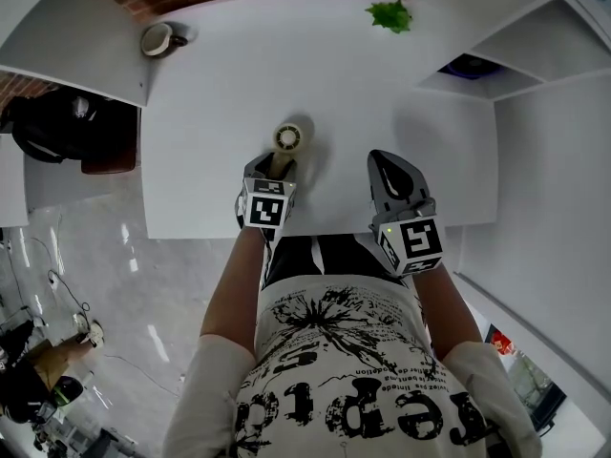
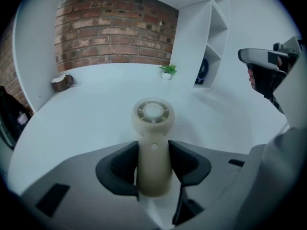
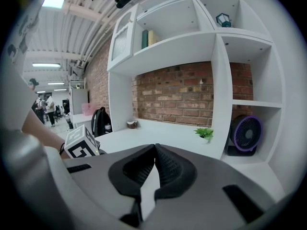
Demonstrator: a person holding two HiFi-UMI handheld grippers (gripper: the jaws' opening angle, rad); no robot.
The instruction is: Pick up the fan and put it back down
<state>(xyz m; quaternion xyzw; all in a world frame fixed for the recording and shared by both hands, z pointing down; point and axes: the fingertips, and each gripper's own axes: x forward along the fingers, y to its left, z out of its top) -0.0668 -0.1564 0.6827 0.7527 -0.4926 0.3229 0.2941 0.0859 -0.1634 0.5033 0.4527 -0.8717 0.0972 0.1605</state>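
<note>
The left gripper (image 2: 153, 151) has its 2 jaws partway apart and pressed against the handle of the cream fan (image 2: 153, 114), 1 dark pad on each side. The fan stands upright over the near middle of the white table (image 1: 229, 74), its round head above the jaws; whether its base touches the table cannot be told. The right gripper (image 3: 154, 147) hangs at the near right edge of the table, well apart from the fan, its jaws together at the tips with nothing between them. A small green plant (image 1: 389, 14) sits far right, a round brown object (image 1: 158, 39) far left.
</note>
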